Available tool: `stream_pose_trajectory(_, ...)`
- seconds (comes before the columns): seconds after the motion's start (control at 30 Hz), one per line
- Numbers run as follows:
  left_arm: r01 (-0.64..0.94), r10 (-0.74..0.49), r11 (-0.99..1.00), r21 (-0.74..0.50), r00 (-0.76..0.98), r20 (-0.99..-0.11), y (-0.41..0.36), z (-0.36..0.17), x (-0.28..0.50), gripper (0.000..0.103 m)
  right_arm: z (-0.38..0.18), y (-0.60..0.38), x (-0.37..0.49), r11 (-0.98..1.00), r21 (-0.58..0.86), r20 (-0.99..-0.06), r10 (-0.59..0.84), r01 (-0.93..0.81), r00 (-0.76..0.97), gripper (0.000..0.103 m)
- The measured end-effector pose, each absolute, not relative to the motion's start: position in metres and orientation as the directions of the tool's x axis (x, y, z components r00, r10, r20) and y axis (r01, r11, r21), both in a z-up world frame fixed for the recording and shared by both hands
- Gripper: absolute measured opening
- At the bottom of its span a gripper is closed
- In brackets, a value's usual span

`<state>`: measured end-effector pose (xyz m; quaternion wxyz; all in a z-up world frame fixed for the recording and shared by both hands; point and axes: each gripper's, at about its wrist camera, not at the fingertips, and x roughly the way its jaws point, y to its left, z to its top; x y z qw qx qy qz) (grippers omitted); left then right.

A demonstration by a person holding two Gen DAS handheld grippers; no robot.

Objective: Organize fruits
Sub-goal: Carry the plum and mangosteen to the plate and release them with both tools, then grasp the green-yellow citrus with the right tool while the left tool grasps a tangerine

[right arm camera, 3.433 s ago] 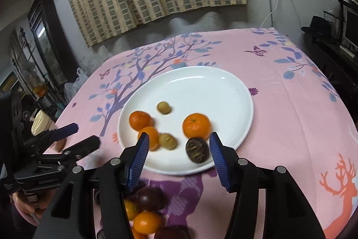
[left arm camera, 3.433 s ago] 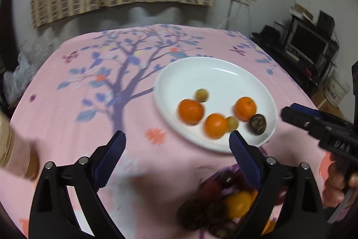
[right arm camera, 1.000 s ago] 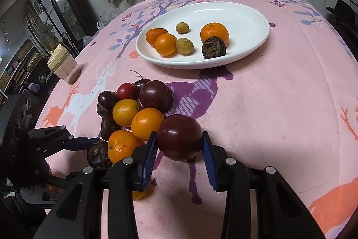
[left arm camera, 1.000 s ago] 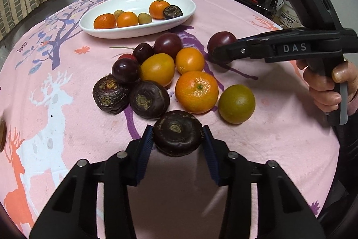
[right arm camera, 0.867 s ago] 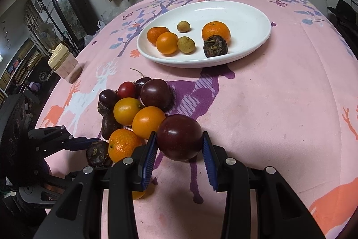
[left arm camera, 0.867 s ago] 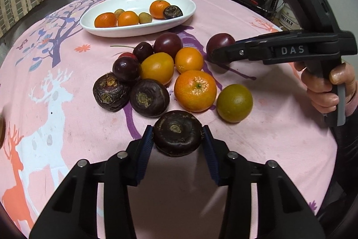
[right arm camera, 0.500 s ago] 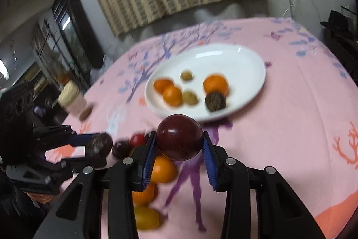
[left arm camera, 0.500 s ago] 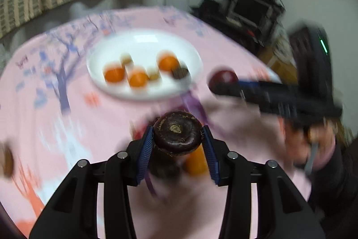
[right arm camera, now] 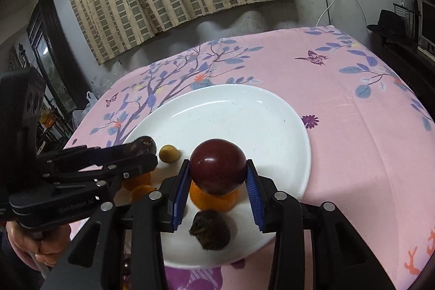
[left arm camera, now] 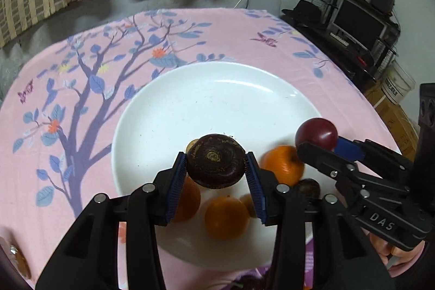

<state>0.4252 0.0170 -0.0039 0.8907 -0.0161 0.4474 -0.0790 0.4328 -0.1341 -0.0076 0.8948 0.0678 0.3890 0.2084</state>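
My left gripper (left arm camera: 216, 167) is shut on a dark brown round fruit (left arm camera: 216, 164) and holds it above the near part of the white plate (left arm camera: 217, 99). My right gripper (right arm camera: 217, 174) is shut on a dark red plum (right arm camera: 217, 170), also held above the plate (right arm camera: 244, 116). The right gripper with the plum (left arm camera: 316, 133) shows at the right of the left wrist view. The left gripper shows at the left of the right wrist view, the dark fruit (right arm camera: 142, 144) at its tip. Oranges (left arm camera: 227, 216), small yellowish fruits (right arm camera: 169, 153) and a dark wrinkled fruit (right arm camera: 210, 229) lie on the plate.
The plate sits on a pink tablecloth (right arm camera: 353, 127) printed with a tree. More loose fruit (left arm camera: 250, 284) peeks in at the near edge below the plate. A curtain and wall lie behind; shelves with electronics (left arm camera: 361, 26) stand to the right.
Both grippers have lifted their fruits from the pile on the cloth and carried them forward over the plate. The loose pile has dropped almost out of view.
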Motion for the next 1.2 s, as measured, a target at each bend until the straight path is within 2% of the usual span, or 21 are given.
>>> stream_pose_trajectory(0.03, 0.1, -0.139, 0.99, -0.099, 0.586, -0.798, 0.02, -0.006, 0.425, 0.054, -0.007, -0.134, 0.429, 0.9, 0.294, -0.67, 0.434, -0.321, 0.602, 0.049)
stream_pose_trajectory(0.07, 0.081, -0.129, 0.992, -0.101, 0.592, -0.795, 0.022, -0.005, 0.423, 0.072, -0.005, -0.134, 0.425, 0.894, 0.305, -0.667, 0.447, -0.329, 0.596, 0.054)
stream_pose_trajectory(0.1, 0.059, -0.116, 0.993, -0.101, 0.615, -0.78, 0.026, 0.001, 0.417, 0.08, 0.0, -0.136, 0.419, 0.889, 0.31, -0.659, 0.456, -0.337, 0.598, 0.059)
stream_pose_trajectory(0.17, 0.042, -0.098, 0.995, -0.092, 0.647, -0.756, 0.033, 0.012, 0.404, 0.08, 0.013, -0.138, 0.406, 0.878, 0.309, -0.633, 0.476, -0.365, 0.611, 0.06)
stream_pose_trajectory(0.27, 0.001, -0.078, 0.995, -0.104, 0.673, -0.736, 0.05, 0.028, 0.373, 0.092, 0.03, -0.138, 0.377, 0.862, 0.312, -0.608, 0.504, -0.399, 0.614, 0.064)
stream_pose_trajectory(0.43, -0.109, 0.003, 0.988, -0.111, 0.728, -0.686, 0.08, 0.03, 0.294, 0.095, 0.026, -0.131, 0.328, 0.819, 0.318, -0.632, 0.558, -0.477, 0.537, 0.066)
stream_pose_trajectory(0.6, -0.186, 0.04, 0.973, -0.134, 0.715, -0.698, 0.102, 0.002, 0.235, 0.096, 0.006, -0.12, 0.275, 0.774, 0.249, -0.697, 0.561, -0.582, 0.447, 0.066)
stream_pose_trajectory(0.73, -0.224, 0.029, 0.958, -0.178, 0.695, -0.719, 0.116, -0.008, 0.218, 0.096, -0.002, -0.114, 0.25, 0.691, 0.271, -0.734, 0.599, -0.67, 0.321, 0.066)
stream_pose_trajectory(1.2, -0.219, 0.04, 0.964, -0.151, 0.68, -0.732, 0.115, -0.016, 0.204, 0.096, -0.023, -0.107, 0.225, 0.679, 0.156, -0.82, 0.494, -0.717, 0.289, 0.066)
